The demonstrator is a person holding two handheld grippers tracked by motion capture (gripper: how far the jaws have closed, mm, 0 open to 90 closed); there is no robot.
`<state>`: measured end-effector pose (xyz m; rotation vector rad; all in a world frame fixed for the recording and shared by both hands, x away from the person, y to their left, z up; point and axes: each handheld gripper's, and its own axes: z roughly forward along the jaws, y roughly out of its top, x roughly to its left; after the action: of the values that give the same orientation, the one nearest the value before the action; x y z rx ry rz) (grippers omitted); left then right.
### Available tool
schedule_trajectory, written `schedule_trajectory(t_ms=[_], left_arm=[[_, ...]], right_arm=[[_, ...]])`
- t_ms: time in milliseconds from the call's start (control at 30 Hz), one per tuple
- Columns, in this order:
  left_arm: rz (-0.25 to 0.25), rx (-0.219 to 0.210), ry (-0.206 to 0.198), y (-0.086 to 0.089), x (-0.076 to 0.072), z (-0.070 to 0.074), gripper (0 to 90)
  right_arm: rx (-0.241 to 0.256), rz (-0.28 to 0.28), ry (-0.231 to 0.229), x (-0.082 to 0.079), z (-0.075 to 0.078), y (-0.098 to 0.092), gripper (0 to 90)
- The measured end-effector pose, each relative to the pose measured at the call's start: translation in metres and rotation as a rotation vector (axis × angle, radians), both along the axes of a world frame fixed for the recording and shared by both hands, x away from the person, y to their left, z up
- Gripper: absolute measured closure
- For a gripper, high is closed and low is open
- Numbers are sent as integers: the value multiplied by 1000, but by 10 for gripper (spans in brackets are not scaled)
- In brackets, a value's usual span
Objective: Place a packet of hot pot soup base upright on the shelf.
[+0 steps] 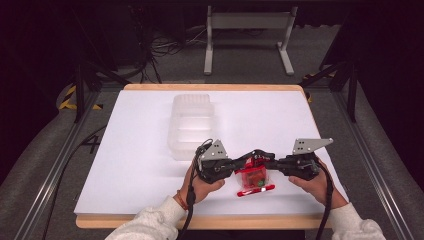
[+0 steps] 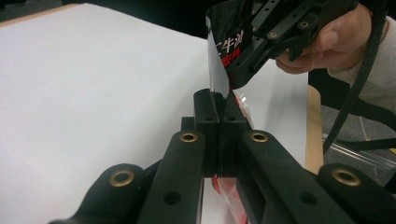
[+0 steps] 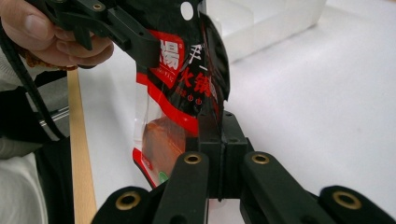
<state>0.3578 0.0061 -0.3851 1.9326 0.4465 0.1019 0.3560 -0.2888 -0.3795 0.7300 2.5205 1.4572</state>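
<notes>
High view: low in the middle, the left gripper (image 1: 239,164) and right gripper (image 1: 270,161) both pinch the red packet (image 1: 254,177) by its top.

Left gripper view: jaws pressed together on its edge.

Right gripper view: the packet (image 3: 170,116) looks soft, light and crinkly; its flat top edge seems best to hold.

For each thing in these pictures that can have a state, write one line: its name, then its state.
Red sauce packet: lifted upright, gripped at its top edge from both sides.
Left gripper: shut on the packet's edge.
Right gripper: shut on the packet's edge.
Clear plastic container: lidless, on the white table, untouched.
</notes>
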Motion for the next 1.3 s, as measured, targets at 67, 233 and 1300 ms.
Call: schedule_trajectory(t_ms=[67,233,1300], left_arm=[[9,1,-13,4,1,4,893],[16,4,-44,13,5,14,889],[219,29,-187,82,44,69,899]], right_arm=[[2,-5,-21,-2,3,3,900],[21,-23,-70,-7,10,12,900],[88,-115,-247,39,75,81,900]])
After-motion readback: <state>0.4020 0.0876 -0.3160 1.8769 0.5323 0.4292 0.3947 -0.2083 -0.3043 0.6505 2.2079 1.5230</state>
